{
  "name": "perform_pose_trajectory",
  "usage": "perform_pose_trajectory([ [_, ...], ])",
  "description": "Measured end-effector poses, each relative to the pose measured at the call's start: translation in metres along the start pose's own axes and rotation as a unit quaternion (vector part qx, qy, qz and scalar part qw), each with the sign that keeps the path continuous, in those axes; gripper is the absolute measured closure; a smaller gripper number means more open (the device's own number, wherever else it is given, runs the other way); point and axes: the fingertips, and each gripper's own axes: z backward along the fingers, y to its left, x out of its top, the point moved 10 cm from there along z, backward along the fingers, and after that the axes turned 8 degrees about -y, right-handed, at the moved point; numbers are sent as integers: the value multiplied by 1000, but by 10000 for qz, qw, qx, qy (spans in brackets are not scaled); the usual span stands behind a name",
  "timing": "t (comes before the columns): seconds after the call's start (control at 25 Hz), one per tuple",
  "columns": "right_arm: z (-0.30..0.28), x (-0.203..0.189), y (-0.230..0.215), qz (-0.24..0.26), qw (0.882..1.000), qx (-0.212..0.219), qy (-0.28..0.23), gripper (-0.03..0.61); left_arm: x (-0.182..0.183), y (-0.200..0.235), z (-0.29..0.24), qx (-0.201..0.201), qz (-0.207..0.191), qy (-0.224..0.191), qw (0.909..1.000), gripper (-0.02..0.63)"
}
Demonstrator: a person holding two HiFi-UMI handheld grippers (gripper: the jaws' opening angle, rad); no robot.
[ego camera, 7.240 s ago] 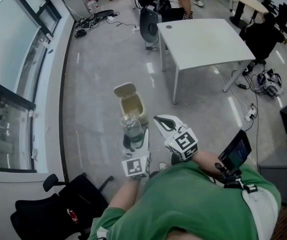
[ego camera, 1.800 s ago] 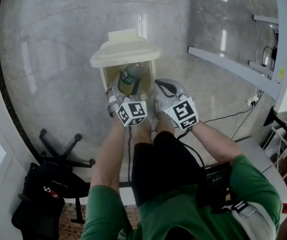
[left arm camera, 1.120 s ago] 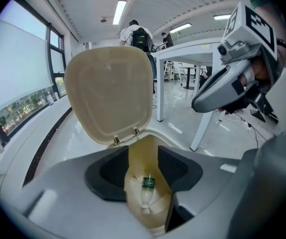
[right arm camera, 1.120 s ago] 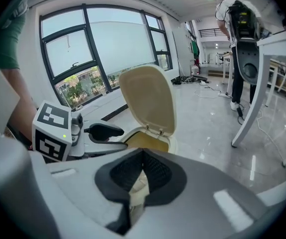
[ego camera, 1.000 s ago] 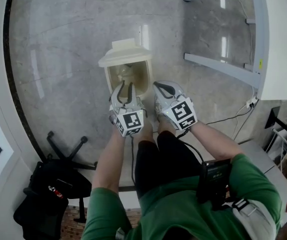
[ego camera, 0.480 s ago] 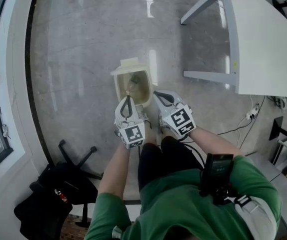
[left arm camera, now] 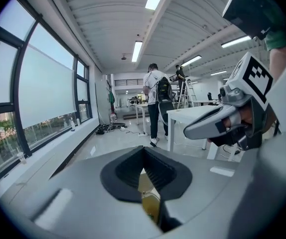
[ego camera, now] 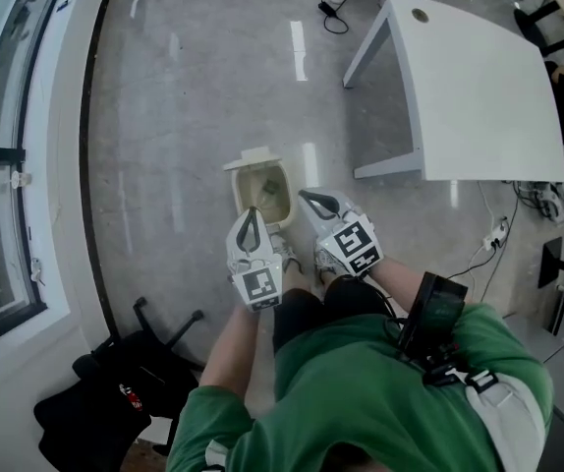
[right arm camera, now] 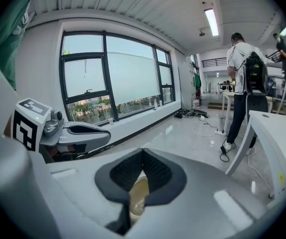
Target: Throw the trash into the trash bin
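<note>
The cream trash bin [ego camera: 262, 191] stands on the grey floor with its lid [ego camera: 252, 157] tipped back. What lies inside is too small to tell. My left gripper [ego camera: 252, 214] hangs well above the bin's near rim, shut and empty. My right gripper [ego camera: 308, 201] floats just right of the bin, also shut with nothing in it. In the left gripper view the jaws [left arm camera: 144, 151] meet, with the bin [left arm camera: 150, 200] showing below them and the right gripper [left arm camera: 217, 126] alongside. The right gripper view shows closed jaws [right arm camera: 143, 152] over the bin [right arm camera: 138, 193], with the left gripper [right arm camera: 78, 133] beside.
A white table [ego camera: 479, 96] stands to the right of the bin. A black chair with a bag [ego camera: 115, 391] sits at lower left by the window wall [ego camera: 17, 165]. Cables [ego camera: 498, 234] trail at right. A person [left arm camera: 157, 108] stands further off by another table.
Both grippers have risen away from the bin, which now looks smaller and farther below. The left jaws, open a second ago, have closed on nothing.
</note>
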Motion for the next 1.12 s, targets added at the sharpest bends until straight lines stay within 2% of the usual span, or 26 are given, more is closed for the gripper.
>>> perform_pose_trajectory([
  [0.12, 18, 23, 3, 74, 9998, 41, -201, 575, 32, -9, 12, 33, -91, -305, 9995, 611],
  [0.32, 49, 59, 10, 232, 9974, 210, -649, 575, 74, -28, 36, 148, -167, -524, 9984, 611],
  [0.72, 99, 93, 16, 431, 9900, 493, -1248, 575, 119, -54, 80, 612, 10, -930, 9938, 611],
  [0.96, 123, 104, 28, 508, 9888, 453, -1331, 575, 143, -55, 100, 472, -40, -1150, 9922, 611],
  [1.12, 132, 108, 43, 466, 9890, 330, -1363, 575, 151, -49, 108, 345, 67, -1276, 9912, 611],
])
